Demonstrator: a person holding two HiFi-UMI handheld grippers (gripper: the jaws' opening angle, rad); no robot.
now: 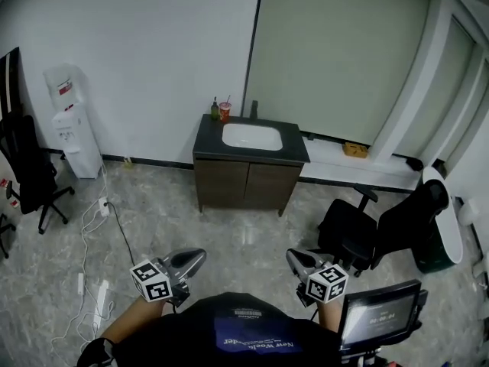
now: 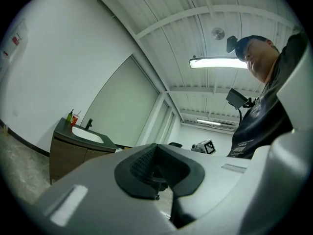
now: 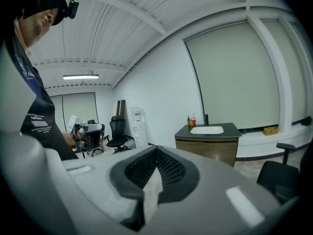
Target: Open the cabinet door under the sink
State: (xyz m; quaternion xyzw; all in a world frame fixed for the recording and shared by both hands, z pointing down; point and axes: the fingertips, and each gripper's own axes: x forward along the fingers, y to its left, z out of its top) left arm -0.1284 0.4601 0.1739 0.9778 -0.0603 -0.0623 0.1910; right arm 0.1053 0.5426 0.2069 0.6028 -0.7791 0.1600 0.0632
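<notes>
The sink cabinet [image 1: 248,153] stands at 12 o'clock against the wall, both its doors [image 1: 221,183] closed (a red cup [image 1: 225,111] sits at the basin's 10 o'clock corner). Well apart, toward 6 o'clock, the left gripper [image 1: 201,255] and right gripper [image 1: 291,256] are both clenched, grasping nothing.

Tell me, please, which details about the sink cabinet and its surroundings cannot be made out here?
- Cabinet doors: handles and hinge side too small, head view.
- Inside of the cabinet: hidden by its closed doors, every view.
- Its base, left gripper view: partly covered by the body of the left gripper.
- Bottle and red cup: labels too small, all views.
- Black chair at left: cut by the head view's edge.
</notes>
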